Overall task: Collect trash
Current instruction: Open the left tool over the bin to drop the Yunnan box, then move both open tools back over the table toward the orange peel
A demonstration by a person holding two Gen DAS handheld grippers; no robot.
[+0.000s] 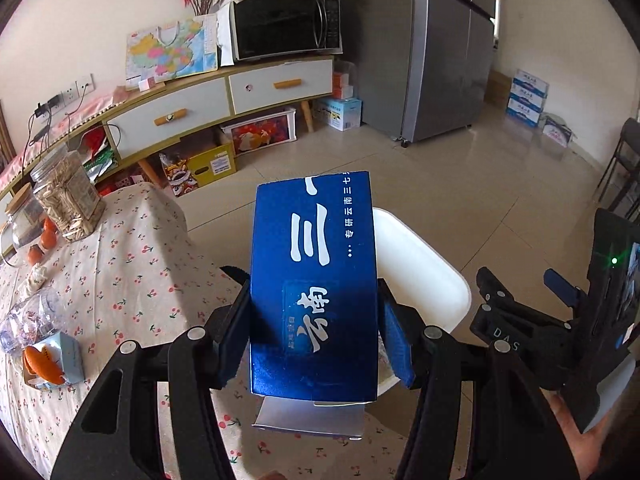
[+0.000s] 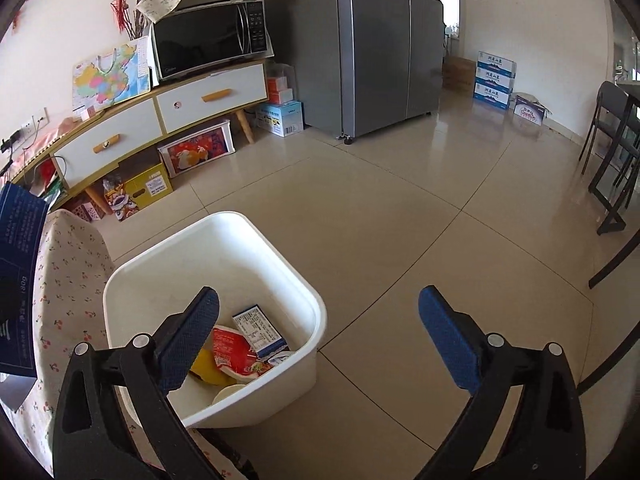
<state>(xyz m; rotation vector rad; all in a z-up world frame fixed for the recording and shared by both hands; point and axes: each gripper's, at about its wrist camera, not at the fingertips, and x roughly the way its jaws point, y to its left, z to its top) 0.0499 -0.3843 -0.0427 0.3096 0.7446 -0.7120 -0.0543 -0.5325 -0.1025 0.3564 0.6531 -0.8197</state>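
Note:
My left gripper (image 1: 314,320) is shut on a blue carton (image 1: 314,280) with white characters and holds it above the table edge, in front of the white trash bin (image 1: 424,276). The carton's edge also shows at the left of the right wrist view (image 2: 18,272). My right gripper (image 2: 318,328) is open and empty above the white bin (image 2: 272,264), which holds a red packet (image 2: 232,350), a small blue-white box (image 2: 260,330) and a yellow item (image 2: 208,368). The right gripper also shows in the left wrist view (image 1: 520,300).
The cherry-print table (image 1: 120,280) carries a jar of seeds (image 1: 66,196), oranges (image 1: 48,234), a crumpled plastic bottle (image 1: 32,316) and a small box with orange peel (image 1: 52,360). A sideboard with microwave (image 2: 208,40), a fridge (image 2: 384,40) and black chairs (image 2: 612,152) stand around the tiled floor.

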